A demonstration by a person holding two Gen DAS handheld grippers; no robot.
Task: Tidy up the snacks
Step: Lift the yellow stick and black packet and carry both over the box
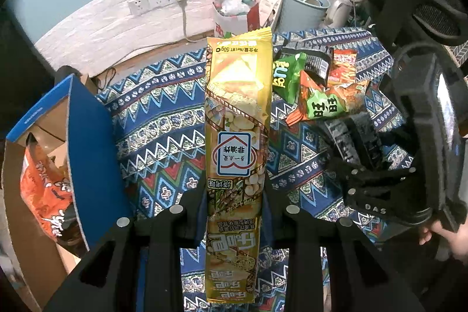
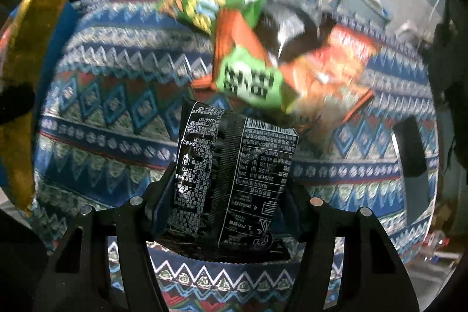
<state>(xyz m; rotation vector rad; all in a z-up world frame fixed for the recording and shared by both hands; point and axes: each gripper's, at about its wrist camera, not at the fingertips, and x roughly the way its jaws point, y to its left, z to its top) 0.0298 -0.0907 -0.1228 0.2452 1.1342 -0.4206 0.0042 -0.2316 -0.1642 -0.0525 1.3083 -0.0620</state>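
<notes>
Two grips: left gripper [image 1: 235,212] clamps long glossy gold packet [image 1: 237,142]; right gripper [image 2: 226,203] pinches crinkled black pouch [image 2: 234,165].

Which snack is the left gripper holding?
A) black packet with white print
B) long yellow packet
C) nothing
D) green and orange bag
B: in the left wrist view the left gripper is shut on the long yellow packet, which stands up between its fingers; the black packet sits in the right gripper instead.
</notes>
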